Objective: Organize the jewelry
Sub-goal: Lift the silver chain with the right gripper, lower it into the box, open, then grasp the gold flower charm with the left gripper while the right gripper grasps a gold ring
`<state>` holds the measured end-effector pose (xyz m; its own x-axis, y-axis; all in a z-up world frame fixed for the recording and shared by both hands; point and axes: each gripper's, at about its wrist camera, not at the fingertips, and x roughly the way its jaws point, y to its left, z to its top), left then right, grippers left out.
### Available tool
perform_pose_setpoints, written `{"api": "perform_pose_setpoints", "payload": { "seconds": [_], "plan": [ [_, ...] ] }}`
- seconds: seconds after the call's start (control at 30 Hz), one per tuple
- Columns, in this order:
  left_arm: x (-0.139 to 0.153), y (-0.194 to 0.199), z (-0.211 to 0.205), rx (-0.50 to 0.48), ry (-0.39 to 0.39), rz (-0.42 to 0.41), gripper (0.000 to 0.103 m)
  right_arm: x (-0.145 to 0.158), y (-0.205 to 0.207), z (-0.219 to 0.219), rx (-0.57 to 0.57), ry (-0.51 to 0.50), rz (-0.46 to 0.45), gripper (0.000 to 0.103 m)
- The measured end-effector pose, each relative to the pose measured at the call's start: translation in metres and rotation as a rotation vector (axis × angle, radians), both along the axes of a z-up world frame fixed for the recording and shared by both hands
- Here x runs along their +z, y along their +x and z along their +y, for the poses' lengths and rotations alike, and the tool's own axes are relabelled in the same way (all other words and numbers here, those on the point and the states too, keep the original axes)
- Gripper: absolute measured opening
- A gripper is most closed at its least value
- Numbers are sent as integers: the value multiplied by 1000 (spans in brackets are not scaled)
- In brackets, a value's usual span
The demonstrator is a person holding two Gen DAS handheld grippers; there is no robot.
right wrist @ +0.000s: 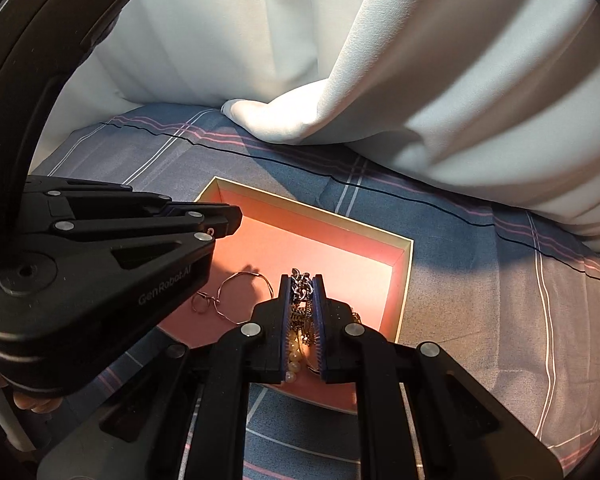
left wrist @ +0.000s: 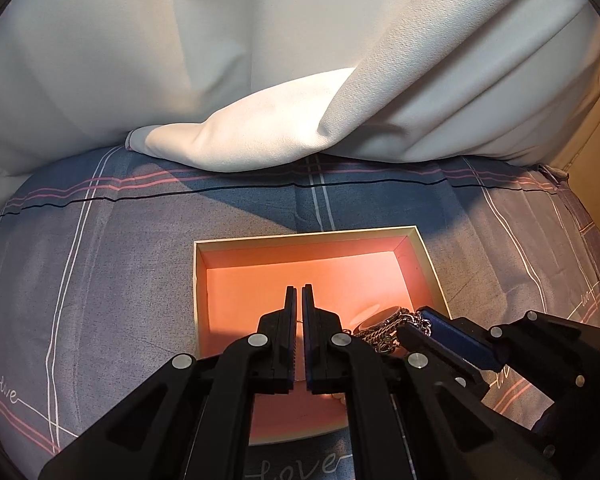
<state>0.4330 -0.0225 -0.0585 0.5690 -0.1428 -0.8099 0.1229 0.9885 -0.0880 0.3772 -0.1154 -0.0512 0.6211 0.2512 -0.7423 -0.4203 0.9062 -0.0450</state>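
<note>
Landmark: pink box (right wrist: 406, 258) on bed.
Right tongs (right wrist: 303, 280): over box, clamped on chain bundle (right wrist: 302, 289) with pearls.
Left tongs (left wrist: 299, 292): over box, nearly closed, apparently empty.
Thin necklace (right wrist: 236, 294): on box floor.
Handling: light, limp, tangle-prone; pinch bunched links.

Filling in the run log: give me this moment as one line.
left gripper: shut, nothing held, over box | right gripper: shut on chain over box | thin necklace: lying in box
</note>
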Motion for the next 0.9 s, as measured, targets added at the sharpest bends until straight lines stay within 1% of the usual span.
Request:
{"api": "perform_pose_setpoints", "payload": {
  "seconds": [0.17, 0.5, 0.53, 0.57, 0.6, 0.63, 0.67, 0.7, 0.73, 0.8, 0.9],
  "plan": [
    [1, 3, -1, 5, 5, 2, 3, 0, 0, 0, -1, -1, 4, 11],
    [-5, 11, -8, 16, 29, 33, 3, -13, 3, 0, -2, 19, 39, 11],
    [-5, 11, -9, 15, 32, 32, 3, -13, 2, 0, 0, 23, 38, 12],
    [-5, 11, -9, 10, 37, 33, 6, -12, 0, -1, 1, 27, 35, 16],
    [-4, 11, -9, 7, 42, 34, 12, -10, -2, -1, -1, 26, 26, 23],
    [-3, 10, -8, 13, 51, 30, 44, -8, -6, -2, -5, 18, 10, 48],
    [-1, 9, -7, 34, 70, 15, 86, -6, -11, -3, -6, 9, -13, 71],
    [3, 5, -4, 56, 80, -22, 96, -3, -16, -3, -2, 3, -32, 75],
    [8, 1, -1, 63, 81, -58, 96, -2, -22, -5, -3, -1, -39, 75],
    [12, -6, 4, 49, 79, -64, 97, -1, -32, -9, -1, 5, -45, 76],
    [14, -28, 12, 27, 67, -93, 97, -4, -51, -18, -1, 27, -52, 77]
  ]
}}
